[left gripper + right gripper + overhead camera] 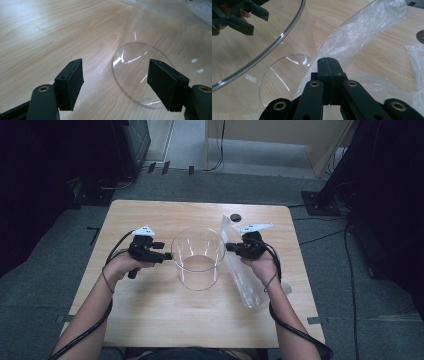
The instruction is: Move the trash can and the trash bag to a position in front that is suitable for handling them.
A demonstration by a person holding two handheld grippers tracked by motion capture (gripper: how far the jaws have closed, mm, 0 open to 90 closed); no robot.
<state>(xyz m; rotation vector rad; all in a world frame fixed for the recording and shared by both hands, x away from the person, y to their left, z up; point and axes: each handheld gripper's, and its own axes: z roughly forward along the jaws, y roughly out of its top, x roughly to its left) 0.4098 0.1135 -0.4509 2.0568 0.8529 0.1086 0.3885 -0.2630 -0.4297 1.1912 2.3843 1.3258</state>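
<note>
- Nearest, at the bottom of the right gripper view: right gripper [328, 62] with jaws pressed flat together, a fold of bag [362, 32] apparently pinched between them; film rising up and to the upper right of the frame.
- Bottom of the left gripper view: left gripper [115, 82] with jaws set wide, nothing between them but bare table [37, 30]; right jaw overlapping the round base of the jar [135, 75], contact not clear.
- High view, bottom: two forearms entering, left hand [125, 265] left of centre, right hand [260, 262] right of centre.
- Centre of the high view: jar [197, 257] upright and empty, clear-walled, between the two grippers; left gripper [167, 256] just beside its left wall, right gripper [229, 247] just beside its right wall.
- Right of the jar: bag [240, 275] lying as a long strip from upper middle to lower right, partly lifted at the pinched point.
- Progress, as a judgement: likely lining the jar with the bag; bag gripped, not yet over the rim or inside; opening the mouth and seating it left to do, with the free left jaws probably needed for the other edge.
- Far edge: dark hole [235, 217] in the tabletop, grey floor beyond.
</note>
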